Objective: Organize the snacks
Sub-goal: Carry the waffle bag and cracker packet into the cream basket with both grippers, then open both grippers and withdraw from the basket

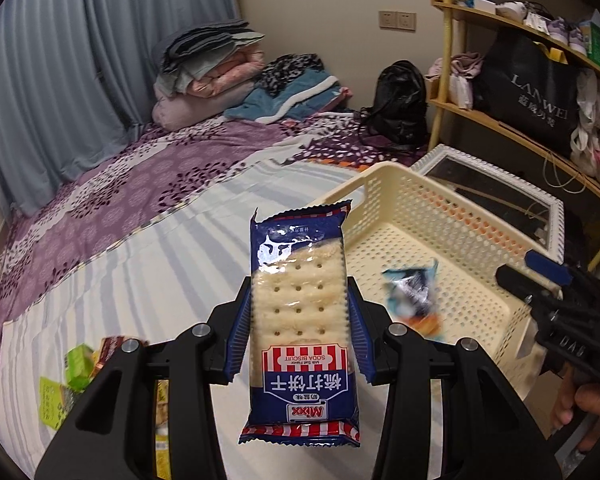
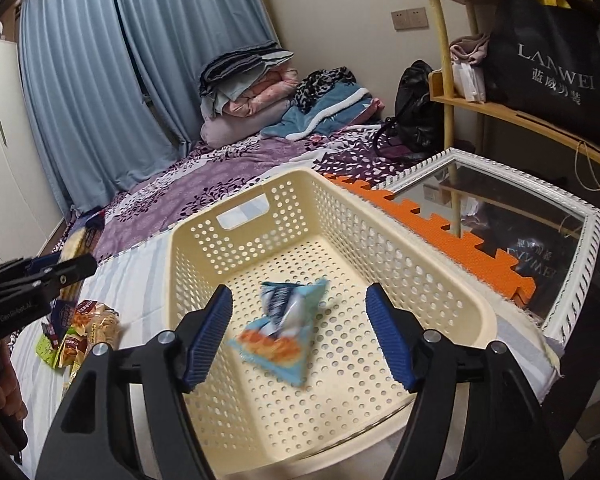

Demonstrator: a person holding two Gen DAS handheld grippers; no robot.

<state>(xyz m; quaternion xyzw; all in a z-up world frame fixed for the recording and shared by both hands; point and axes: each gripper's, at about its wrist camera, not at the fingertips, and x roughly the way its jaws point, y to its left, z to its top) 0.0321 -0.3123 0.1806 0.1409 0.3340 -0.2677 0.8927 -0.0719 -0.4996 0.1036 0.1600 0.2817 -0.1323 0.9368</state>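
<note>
Left gripper [image 1: 299, 312] jaws clamp the soda biscuit pack [image 1: 299, 320] upright, ready for the cream basket [image 2: 380, 216] at 2 o'clock. Right gripper [image 2: 298, 336] jaws released; blue snack packet [image 2: 278, 332], blurred, drops inside. Loose snacks [image 2: 76, 344] wait on the bed at 9 o'clock.

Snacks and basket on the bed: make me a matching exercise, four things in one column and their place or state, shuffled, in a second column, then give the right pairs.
Things:
1. soda biscuit pack
2. light blue snack packet
3. cream basket
4. pile of snacks

Place or state:
A. lying on the striped sheet beside the basket
B. clamped in the left tool
C. blurred, inside the basket, free of the right tool
D. sitting on the bed beside the orange mat

Pairs: 1-B, 2-C, 3-D, 4-A
</note>
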